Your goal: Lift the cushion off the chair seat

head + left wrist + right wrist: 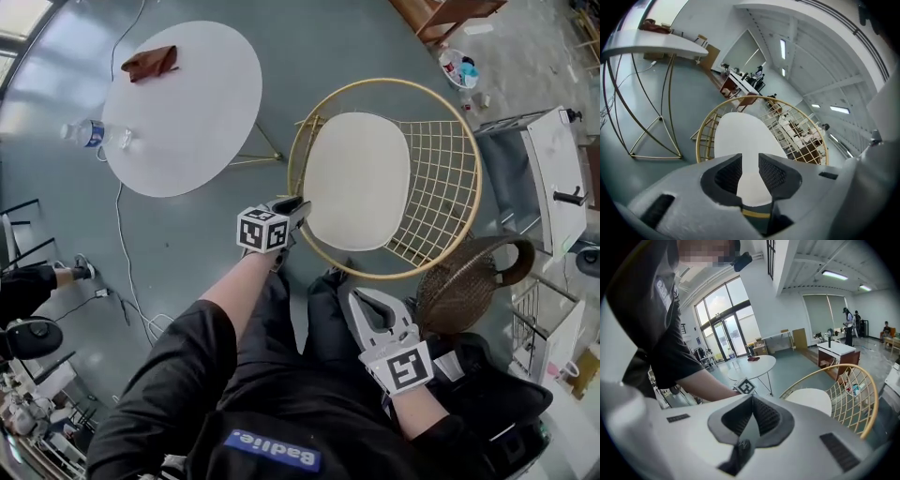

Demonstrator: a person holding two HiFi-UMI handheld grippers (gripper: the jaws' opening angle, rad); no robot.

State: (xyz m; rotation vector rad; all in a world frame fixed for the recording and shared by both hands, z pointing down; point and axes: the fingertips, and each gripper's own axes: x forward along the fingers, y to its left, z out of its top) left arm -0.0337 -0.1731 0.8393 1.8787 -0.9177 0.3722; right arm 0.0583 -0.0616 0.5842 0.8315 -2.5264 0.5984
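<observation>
A white oval cushion [356, 180] lies on the seat of a round gold wire chair [476, 178]. My left gripper [296, 208] is at the cushion's near left edge, just over the chair's rim. In the left gripper view its jaws [750, 163] stand apart, with the cushion [740, 136] and the gold rim showing through the gap; the pads do not press on it. My right gripper [360, 298] hangs short of the chair over the person's lap. In the right gripper view its fingertips [751, 400] meet with nothing between them, and the cushion [811, 401] lies ahead.
A round white table [183, 122] on thin gold legs [651, 136] stands left of the chair, with a brown object [150, 63] and a water bottle [94, 134] on it. A wicker basket [473, 281] sits by the chair's near right. A cable [127, 272] runs across the floor.
</observation>
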